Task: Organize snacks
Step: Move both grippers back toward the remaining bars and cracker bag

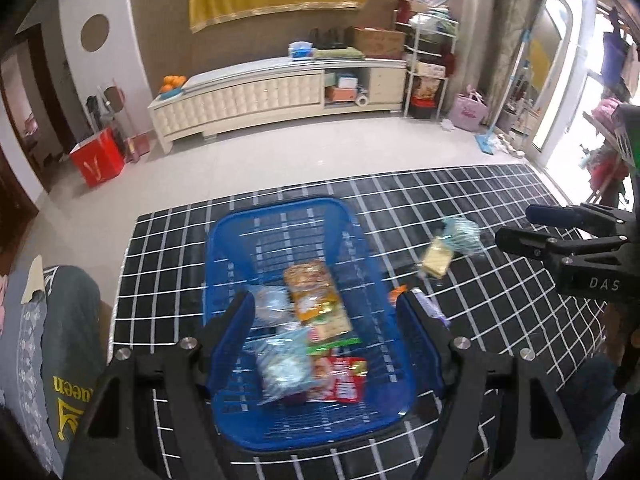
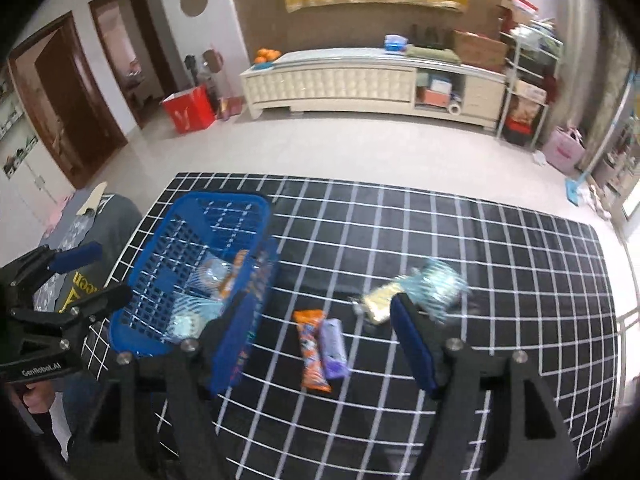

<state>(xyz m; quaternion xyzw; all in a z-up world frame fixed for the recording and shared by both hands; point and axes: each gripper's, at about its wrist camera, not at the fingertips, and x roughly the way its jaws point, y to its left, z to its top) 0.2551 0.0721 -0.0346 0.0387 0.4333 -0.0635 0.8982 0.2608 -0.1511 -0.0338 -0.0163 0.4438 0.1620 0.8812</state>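
A blue plastic basket (image 1: 280,216) stands on the black grid-patterned table (image 1: 500,280) and holds several snack packets, among them an orange one (image 1: 310,290) and a red one (image 1: 344,376). My left gripper (image 1: 326,312) is open and empty, hovering above the basket. In the right wrist view the basket (image 2: 224,204) is at the left. An orange packet (image 2: 312,350) and a purple packet (image 2: 334,348) lie side by side on the table between my fingers. A yellow packet (image 2: 380,300) and a clear blue-tinted packet (image 2: 438,282) lie further right. My right gripper (image 2: 324,332) is open and empty above them.
A grey garment with yellow print (image 1: 64,360) lies off the table's left edge. Beyond the table are a tiled floor, a cream cabinet (image 1: 276,92), a red box (image 1: 98,162) and a shelf rack (image 1: 428,68). The table's far edge (image 2: 360,184) is near.
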